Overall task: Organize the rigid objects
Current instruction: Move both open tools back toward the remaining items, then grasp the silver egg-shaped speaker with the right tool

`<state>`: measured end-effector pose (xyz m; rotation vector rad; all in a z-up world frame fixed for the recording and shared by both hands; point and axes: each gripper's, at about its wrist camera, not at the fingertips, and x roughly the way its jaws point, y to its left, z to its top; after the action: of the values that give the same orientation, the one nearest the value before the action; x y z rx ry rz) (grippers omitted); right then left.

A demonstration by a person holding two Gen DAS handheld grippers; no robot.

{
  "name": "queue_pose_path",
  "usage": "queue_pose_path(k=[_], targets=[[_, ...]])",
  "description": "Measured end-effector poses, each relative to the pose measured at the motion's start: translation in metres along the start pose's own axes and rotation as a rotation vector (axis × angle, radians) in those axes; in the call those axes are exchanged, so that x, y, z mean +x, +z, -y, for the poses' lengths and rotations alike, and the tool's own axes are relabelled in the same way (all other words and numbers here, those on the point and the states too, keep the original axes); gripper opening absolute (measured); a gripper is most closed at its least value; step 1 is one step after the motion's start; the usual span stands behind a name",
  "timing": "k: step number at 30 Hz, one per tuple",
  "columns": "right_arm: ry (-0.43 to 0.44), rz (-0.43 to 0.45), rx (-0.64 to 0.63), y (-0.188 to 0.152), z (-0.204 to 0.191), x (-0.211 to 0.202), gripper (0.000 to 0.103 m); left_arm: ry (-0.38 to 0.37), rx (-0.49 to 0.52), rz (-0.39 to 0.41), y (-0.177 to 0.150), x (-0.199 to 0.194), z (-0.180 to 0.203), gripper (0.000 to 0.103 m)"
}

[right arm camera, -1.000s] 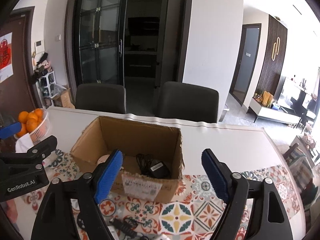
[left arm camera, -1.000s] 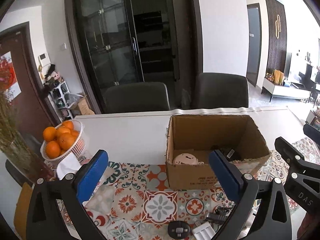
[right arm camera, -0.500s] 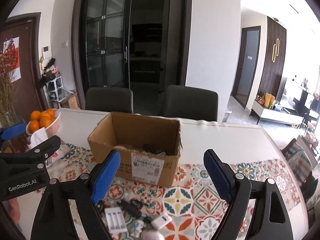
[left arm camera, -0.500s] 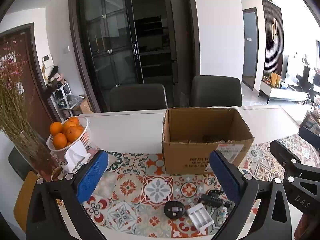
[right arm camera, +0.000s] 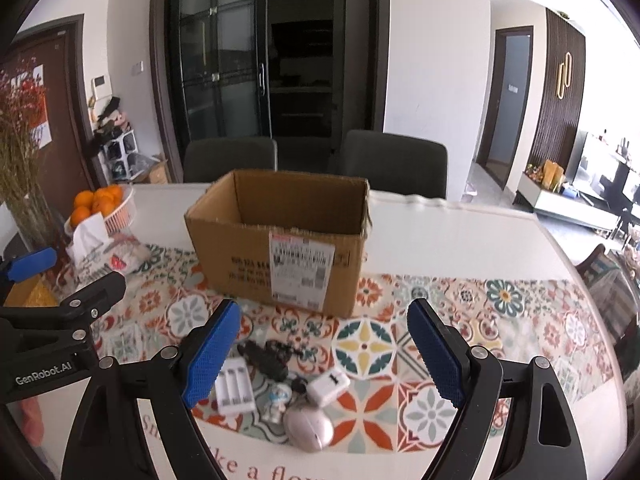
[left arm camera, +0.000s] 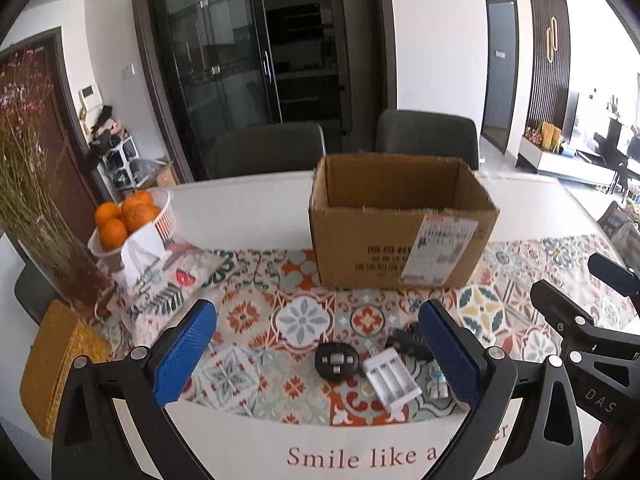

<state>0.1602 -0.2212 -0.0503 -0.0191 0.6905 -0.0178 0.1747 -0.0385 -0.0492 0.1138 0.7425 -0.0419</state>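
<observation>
- Holding both tools over the near edge of the table, I have my left gripper (left arm camera: 316,356) spread wide with nothing between its blue pads, and my right gripper (right arm camera: 324,354) equally wide apart and empty.
- My right gripper's left finger covers one edge of the white battery charger (right arm camera: 236,390); in the left view the other tool's right finger hides part of the small figurine (left arm camera: 438,384).
- Printed words on the tablecloth (left arm camera: 304,322) are cut off by the gripper frames, so only part of the line reads.
- Clustered just ahead of my fingers lie the loose items: a round black gadget (left arm camera: 336,361) with grey buttons, the ribbed white charger, a black adapter (right arm camera: 266,358) with its cord, a white square plug (right arm camera: 329,388), and a pale pink oval mouse (right arm camera: 309,428), slightly blurred.
- Beyond them, on the patterned cloth, stands the cardboard box (right arm camera: 280,248), open-topped, torn along its rim, with a shipping label on its near face; its inside floor is out of sight.
- Far left, a white basket of oranges (left arm camera: 128,216) sits behind a tissue pack (left arm camera: 168,280), with dried flowers (left arm camera: 28,184) cut off by the frame edge.
</observation>
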Motion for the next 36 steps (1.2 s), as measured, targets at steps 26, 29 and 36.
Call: queue_pose_path(k=[26,29,36], targets=[[0.126,-0.225,-0.068,-0.087,0.000,0.057,0.083,-0.010,-0.004,-0.211,-0.090,0.052,0.024,0.103],[0.143,-0.235,-0.086,-0.095,0.000,0.063,0.079,-0.013,0.000,-0.227,-0.098,0.057,0.028,0.103],[0.171,-0.262,-0.128,-0.112,-0.003,0.080,0.073,-0.018,0.002,-0.244,-0.112,0.069,0.033,0.103]])
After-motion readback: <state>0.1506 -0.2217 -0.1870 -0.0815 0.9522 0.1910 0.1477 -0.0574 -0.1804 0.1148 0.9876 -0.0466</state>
